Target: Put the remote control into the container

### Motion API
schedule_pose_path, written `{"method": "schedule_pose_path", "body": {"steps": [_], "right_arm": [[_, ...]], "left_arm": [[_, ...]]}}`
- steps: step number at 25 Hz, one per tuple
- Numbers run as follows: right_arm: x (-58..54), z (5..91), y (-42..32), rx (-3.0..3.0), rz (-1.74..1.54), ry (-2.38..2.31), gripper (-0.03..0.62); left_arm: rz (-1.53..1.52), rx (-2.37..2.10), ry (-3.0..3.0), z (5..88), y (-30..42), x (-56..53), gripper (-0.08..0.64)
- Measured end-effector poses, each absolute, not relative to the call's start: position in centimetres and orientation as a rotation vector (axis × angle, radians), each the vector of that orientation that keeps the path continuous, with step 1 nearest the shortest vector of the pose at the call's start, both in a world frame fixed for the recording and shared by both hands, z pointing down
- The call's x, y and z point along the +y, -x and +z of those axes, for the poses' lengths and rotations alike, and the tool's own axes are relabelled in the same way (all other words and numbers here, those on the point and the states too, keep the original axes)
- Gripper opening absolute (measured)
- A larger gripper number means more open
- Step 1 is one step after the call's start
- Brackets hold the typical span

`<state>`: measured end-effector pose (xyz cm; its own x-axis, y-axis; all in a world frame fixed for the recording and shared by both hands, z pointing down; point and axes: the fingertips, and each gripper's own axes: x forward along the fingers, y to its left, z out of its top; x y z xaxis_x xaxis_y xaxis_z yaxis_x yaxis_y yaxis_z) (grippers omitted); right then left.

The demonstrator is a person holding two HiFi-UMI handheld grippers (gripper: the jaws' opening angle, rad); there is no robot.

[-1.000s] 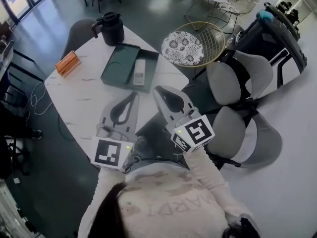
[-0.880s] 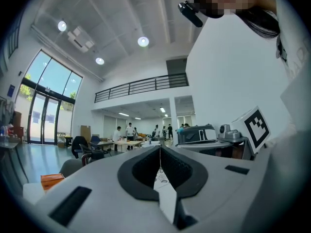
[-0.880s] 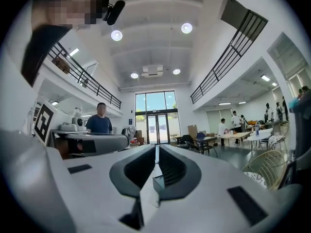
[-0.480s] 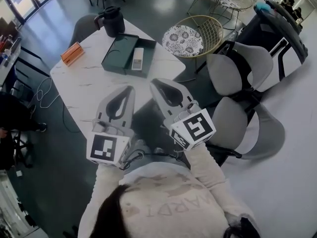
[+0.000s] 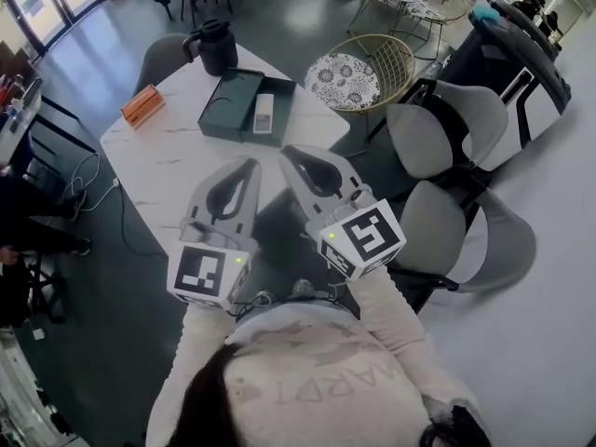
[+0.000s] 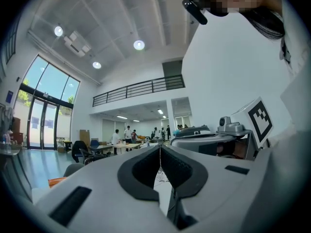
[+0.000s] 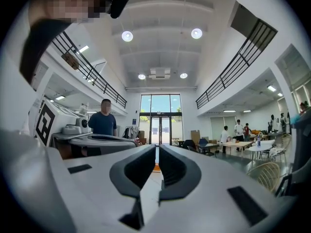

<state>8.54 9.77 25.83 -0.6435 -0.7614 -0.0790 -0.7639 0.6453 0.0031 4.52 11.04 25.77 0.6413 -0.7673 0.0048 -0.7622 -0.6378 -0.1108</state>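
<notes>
A white remote control [image 5: 264,113] lies on the right part of the dark green container [image 5: 223,108] at the far side of the white table [image 5: 158,161]. Both grippers hover side by side over the table's near edge, well short of the container. My left gripper [image 5: 250,163] is shut with nothing in it, its pads meeting in the left gripper view [image 6: 159,148]. My right gripper [image 5: 287,152] is also shut and empty, with its jaws touching in the right gripper view [image 7: 157,147]. Both gripper views look out level across a large hall, not down at the table.
A black jug [image 5: 215,47] stands behind the container, and an orange box [image 5: 142,105] lies to its left. A wire chair with a patterned cushion [image 5: 358,77] and two grey chairs [image 5: 447,138] crowd the table's right side. People stand in the hall.
The head view has shifted slightly. Both grippers stay shut and side by side, at about the same distance from the container. The remote has not moved.
</notes>
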Motion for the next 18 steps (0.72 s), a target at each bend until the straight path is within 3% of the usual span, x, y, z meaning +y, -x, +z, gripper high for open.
{"method": "schedule_pose_path", "body": {"steps": [18], "right_arm": [[11.4, 25.6, -4.9, 2.782, 0.019, 1.336, 0.028]], "left_arm": [[-0.041, 1.250, 2.754, 24.7, -0.3, 12.4, 0.012]]}}
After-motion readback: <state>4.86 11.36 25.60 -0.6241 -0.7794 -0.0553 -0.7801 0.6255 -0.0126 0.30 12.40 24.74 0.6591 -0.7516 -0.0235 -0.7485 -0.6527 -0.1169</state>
